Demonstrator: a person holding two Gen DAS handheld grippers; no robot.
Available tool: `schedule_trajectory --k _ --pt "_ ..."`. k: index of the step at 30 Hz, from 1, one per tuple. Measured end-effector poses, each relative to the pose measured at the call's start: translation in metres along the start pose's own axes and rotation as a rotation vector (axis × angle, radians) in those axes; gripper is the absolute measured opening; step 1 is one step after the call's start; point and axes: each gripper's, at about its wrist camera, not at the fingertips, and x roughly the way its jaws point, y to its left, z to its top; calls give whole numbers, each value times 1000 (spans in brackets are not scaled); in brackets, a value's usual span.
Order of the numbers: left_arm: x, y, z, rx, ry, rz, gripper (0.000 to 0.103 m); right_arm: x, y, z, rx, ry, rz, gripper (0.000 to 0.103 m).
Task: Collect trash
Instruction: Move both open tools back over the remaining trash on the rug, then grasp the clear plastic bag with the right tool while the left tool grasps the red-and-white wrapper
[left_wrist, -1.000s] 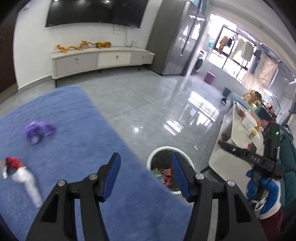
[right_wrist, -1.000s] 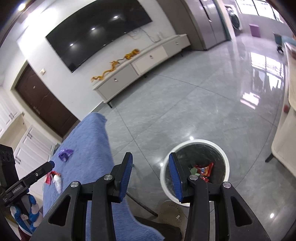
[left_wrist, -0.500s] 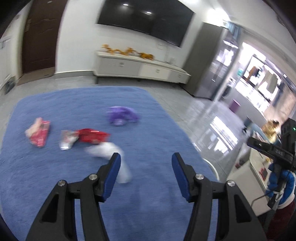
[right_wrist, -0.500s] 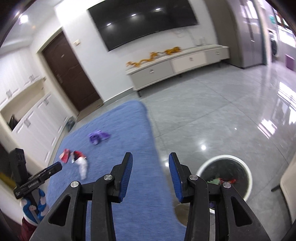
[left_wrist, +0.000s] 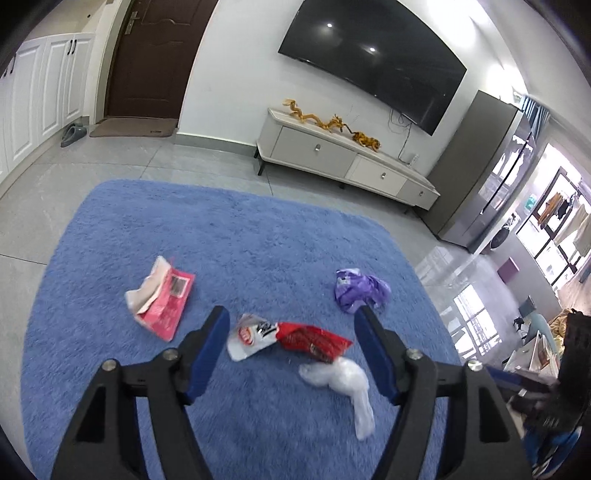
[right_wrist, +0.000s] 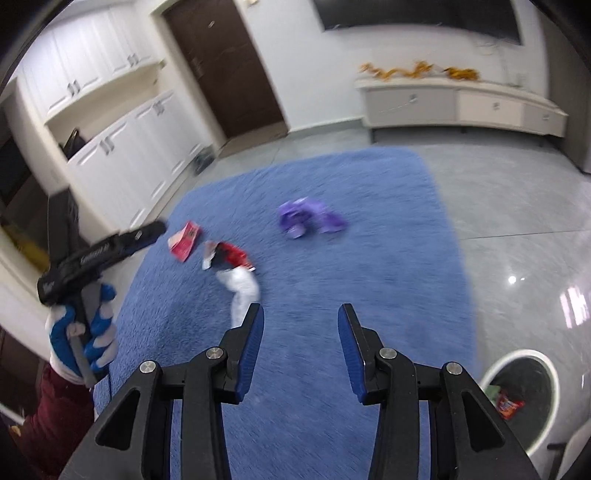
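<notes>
Trash lies on a blue rug (left_wrist: 258, 243): a pink wrapper (left_wrist: 162, 297), a red and white snack bag (left_wrist: 291, 336), a clear plastic bag (left_wrist: 347, 384) and a purple wrapper (left_wrist: 360, 290). My left gripper (left_wrist: 291, 354) is open and empty, hovering above the red and white bag. My right gripper (right_wrist: 301, 343) is open and empty over the rug, near the clear plastic bag (right_wrist: 242, 291). The purple wrapper (right_wrist: 308, 218) lies farther off. A white bin (right_wrist: 554, 384) with wrappers inside stands on the floor at lower right.
A low white TV cabinet (left_wrist: 343, 158) stands along the far wall under a TV (left_wrist: 373, 62). White cupboards (right_wrist: 122, 147) and a dark door (right_wrist: 225, 66) are on the left. Grey tiled floor (right_wrist: 517, 221) surrounds the rug.
Both grippers have swung left, away from the bin and toward the trash on the rug. The left gripper now sits over the red and white bag. Both stayed open.
</notes>
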Motion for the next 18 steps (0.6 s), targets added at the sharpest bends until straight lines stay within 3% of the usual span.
schedule_trajectory --k 8,18 --pt "60 -11 13 86 88 -28 70 83 33 12 -68 112 97 42" --pt "101 -5 11 121 178 -57 70 144 54 18 -121 159 116 42"
